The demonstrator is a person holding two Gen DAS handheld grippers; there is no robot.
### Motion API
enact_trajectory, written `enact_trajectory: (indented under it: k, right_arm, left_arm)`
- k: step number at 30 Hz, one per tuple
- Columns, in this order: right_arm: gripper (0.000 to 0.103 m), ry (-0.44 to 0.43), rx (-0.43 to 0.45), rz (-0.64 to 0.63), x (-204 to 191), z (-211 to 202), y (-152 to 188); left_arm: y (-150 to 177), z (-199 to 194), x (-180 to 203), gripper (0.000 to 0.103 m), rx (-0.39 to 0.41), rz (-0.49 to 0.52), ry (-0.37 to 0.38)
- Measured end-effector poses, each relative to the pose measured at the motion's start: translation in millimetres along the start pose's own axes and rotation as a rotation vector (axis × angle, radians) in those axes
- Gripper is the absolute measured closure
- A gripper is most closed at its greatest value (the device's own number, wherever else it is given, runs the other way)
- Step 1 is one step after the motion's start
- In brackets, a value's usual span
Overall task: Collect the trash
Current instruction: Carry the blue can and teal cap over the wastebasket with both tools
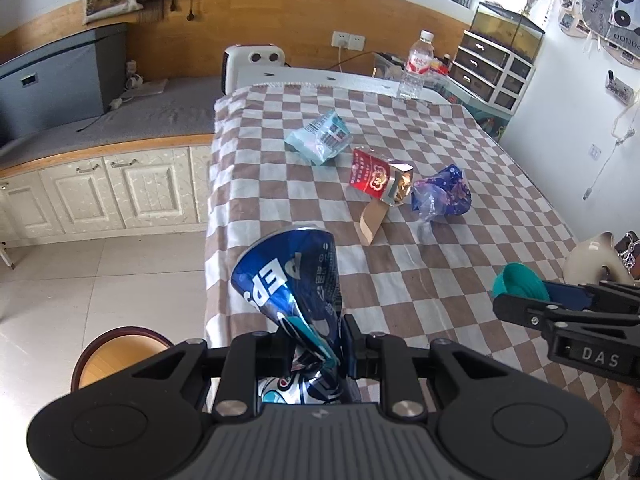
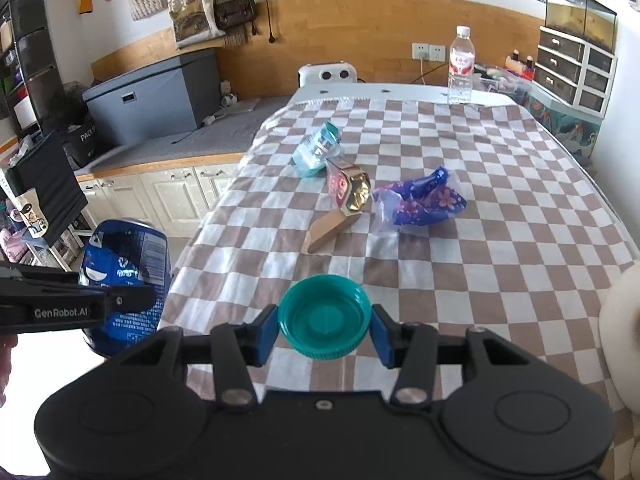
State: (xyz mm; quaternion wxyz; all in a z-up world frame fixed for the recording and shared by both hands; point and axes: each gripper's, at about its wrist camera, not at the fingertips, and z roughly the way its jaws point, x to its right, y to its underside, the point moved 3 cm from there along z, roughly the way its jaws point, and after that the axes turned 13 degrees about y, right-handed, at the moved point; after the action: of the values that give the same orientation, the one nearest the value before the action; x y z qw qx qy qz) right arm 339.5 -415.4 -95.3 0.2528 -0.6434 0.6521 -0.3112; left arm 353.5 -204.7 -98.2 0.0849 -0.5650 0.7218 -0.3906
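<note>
Both claws are closed on a piece of trash. Left gripper (image 1: 316,344) pinches a crushed blue can (image 1: 294,280) at its squeezed waist, with the jaws nearly together; the thin metal is dented there, so the narrow part gives a firm hold, and the wider end sticks up and forward. Right gripper (image 2: 324,330) holds a teal plastic lid (image 2: 324,316) across its ribbed rim, hollow side up, with the jaws standing about half apart because the lid is round and wide. Both items hang above the near edge of the table, the can over its left corner, probably on the way to a bin.

More trash lies on the checked cloth (image 2: 500,216): a pale blue plastic pouch (image 2: 316,150), a red and gold carton (image 2: 346,188) torn open with a brown cardboard flap, and a crumpled dark blue flowered wrapper (image 2: 424,200) just beside it. These are soft and light, so they may slip. A clear water bottle (image 2: 461,66) stands upright at the far edge.
</note>
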Motion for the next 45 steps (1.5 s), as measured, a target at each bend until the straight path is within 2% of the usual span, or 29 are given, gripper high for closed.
enact_trajectory:
  k: [4, 13, 20, 28, 36, 45]
  right_arm:
    - [0.053, 0.024, 0.021, -0.011, -5.7, -9.9, 2.2]
    - [0.053, 0.007, 0.037, -0.042, -36.4, -23.7, -0.2]
    - [0.053, 0.021, 0.019, -0.021, -77.5, -16.1, -5.8]
    - [0.053, 0.040, -0.016, 0.013, -134.6, 2.4, -14.7]
    - [0.053, 0.018, -0.067, -0.007, -198.3, 35.0, -21.5]
    - [0.053, -0.013, -0.163, -0.057, -262.7, 86.7, -20.8]
  left_arm:
    - [6.4, -14.4, -4.5, 0.078, 0.023, -0.012, -0.014]
    - [11.2, -38.8, -38.4, 0.078, 0.049, -0.041, -0.030]
    - [6.5, -48.5, -87.1, 0.078, 0.037, -0.053, -0.015]
    - [-6.1, -61.2, -163.4, 0.078, 0.025, -0.061, -0.029]
    - [-1.5, -53.8, -242.5, 0.078, -0.030, -0.122, -0.040]
    - [25.2, -20.7, -314.3, 0.078, -0.155, -0.207, -0.037]
